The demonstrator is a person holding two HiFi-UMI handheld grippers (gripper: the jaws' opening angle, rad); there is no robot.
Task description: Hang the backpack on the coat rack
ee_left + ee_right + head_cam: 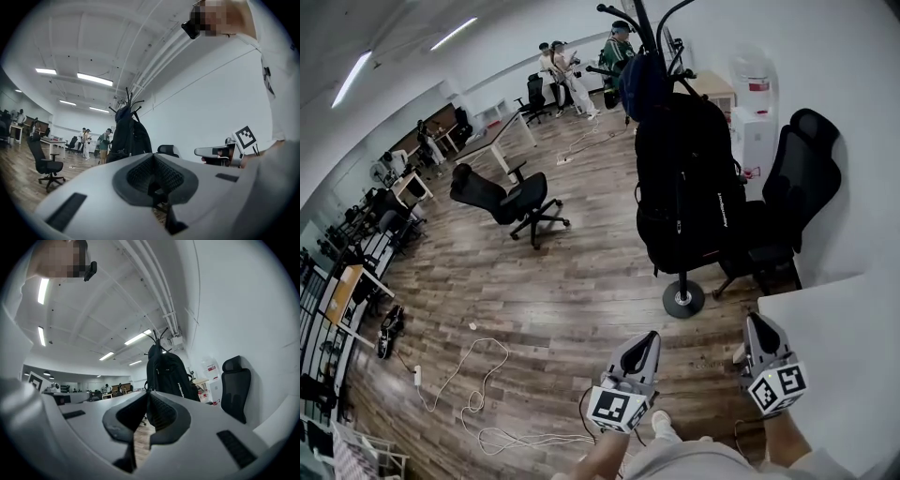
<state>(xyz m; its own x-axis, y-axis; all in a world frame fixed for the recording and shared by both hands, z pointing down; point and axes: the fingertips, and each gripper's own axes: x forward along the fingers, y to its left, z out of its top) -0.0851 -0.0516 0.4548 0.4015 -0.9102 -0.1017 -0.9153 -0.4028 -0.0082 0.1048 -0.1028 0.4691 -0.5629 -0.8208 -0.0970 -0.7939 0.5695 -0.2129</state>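
Grey shells and dark ribbed pads sit closest to us. The left tool is clenched, its jaws pressed together at the tips with nothing between them. The right tool is clenched in the same way and just as empty. We hold both low and roughly level, side by side, pointing the same way. Just to the right of the right tool lies the corner of a pale surface. Loose white cables trail over the wooden floor off to the left of the left tool.

Ahead of both tools, and well apart from them, stands the coat rack on its round base. The backpack is black and bulky. It hangs against the rack's pole with its bottom clear of the floor, and neither tool touches it. We cannot make out which hook bears it, because the top is lost among other dark things on the rack. A black office chair stands just beside the rack, ahead and to the right of the right tool. Another chair stands farther off to the left, and people are gathered at the far end of the room.

We judge the hanging itself done and the task at its close. The next move asks little: check that the backpack stays put. If it sags, we would open one tool, reach up to the top loop, and reseat it on a hook.
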